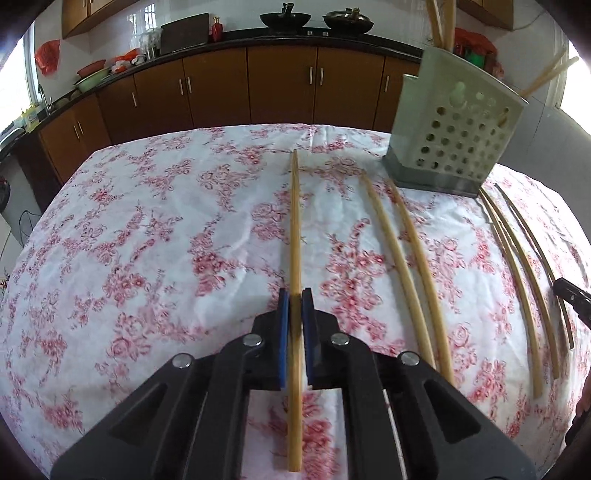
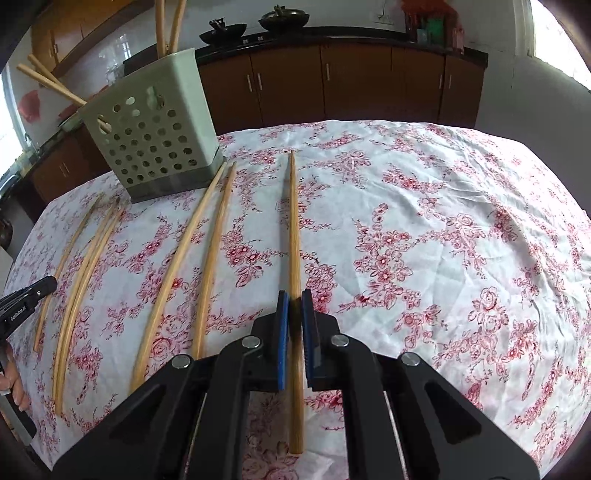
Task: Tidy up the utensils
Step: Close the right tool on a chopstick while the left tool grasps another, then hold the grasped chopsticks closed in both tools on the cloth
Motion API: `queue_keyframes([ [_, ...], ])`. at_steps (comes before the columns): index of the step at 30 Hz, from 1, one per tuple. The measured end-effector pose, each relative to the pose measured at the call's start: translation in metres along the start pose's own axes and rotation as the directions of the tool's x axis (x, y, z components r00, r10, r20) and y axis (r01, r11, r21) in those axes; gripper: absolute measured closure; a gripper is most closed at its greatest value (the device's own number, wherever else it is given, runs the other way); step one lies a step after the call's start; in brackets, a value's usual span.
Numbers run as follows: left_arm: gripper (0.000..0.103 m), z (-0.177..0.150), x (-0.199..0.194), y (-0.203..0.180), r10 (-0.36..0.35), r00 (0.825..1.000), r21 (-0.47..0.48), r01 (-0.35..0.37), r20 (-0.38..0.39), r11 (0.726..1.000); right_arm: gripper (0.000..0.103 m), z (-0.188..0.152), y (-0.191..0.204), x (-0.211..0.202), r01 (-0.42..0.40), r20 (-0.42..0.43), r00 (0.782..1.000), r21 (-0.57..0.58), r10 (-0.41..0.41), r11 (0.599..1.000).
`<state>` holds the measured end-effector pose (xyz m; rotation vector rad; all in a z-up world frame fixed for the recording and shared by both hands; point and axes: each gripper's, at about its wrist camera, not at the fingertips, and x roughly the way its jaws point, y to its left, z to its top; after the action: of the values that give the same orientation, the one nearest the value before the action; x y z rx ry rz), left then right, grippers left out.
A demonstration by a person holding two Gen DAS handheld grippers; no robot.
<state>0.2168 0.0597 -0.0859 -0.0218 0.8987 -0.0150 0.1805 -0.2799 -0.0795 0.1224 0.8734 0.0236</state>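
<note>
chopsticks lie in a row on the floral tablecloth [image 1: 147,240] beside the perforated holder [image 1: 454,136]; left gripper [image 1: 294,295] is clamped on one chopstick [image 1: 294,221], right gripper [image 2: 294,295] clamped on another chopstick [image 2: 293,221].

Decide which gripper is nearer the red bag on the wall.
Left. The red bag hangs far left of both; the left gripper sits left of the right gripper.

A home kitchen: brown wooden cabinets [image 1: 218,85] run under a dark counter [image 1: 258,37] carrying two black woks [image 1: 284,18], a sink tap [image 1: 43,96] sits by the window, and a floral cloth covers the tabletop [image 1: 147,229].
</note>
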Motion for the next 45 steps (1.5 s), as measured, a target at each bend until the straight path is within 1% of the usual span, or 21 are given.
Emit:
queue_keyframes([
  [4, 0.093, 0.0014, 0.0005, 0.005, -0.02, 1.0, -0.02, 0.02, 0.001, 1.0, 0.094, -0.0038, 0.0044, -0.0014, 0.02, 0.018, 1.0, -0.024, -0.019, 1.0],
  [20, 0.093, 0.0008, 0.0014, 0.0116, -0.06, 0.998, -0.054, 0.06, 0.003, 0.997, 0.094, -0.0046, 0.0021, -0.002, 0.007, 0.016, 1.0, -0.012, -0.007, 1.0],
  [45, 0.093, 0.0007, -0.0002, 0.0094, -0.07, 0.998, -0.067, 0.07, 0.004, 0.995, 0.094, -0.0052, 0.0033, -0.0022, 0.008, 0.016, 1.0, -0.009, -0.008, 1.0],
])
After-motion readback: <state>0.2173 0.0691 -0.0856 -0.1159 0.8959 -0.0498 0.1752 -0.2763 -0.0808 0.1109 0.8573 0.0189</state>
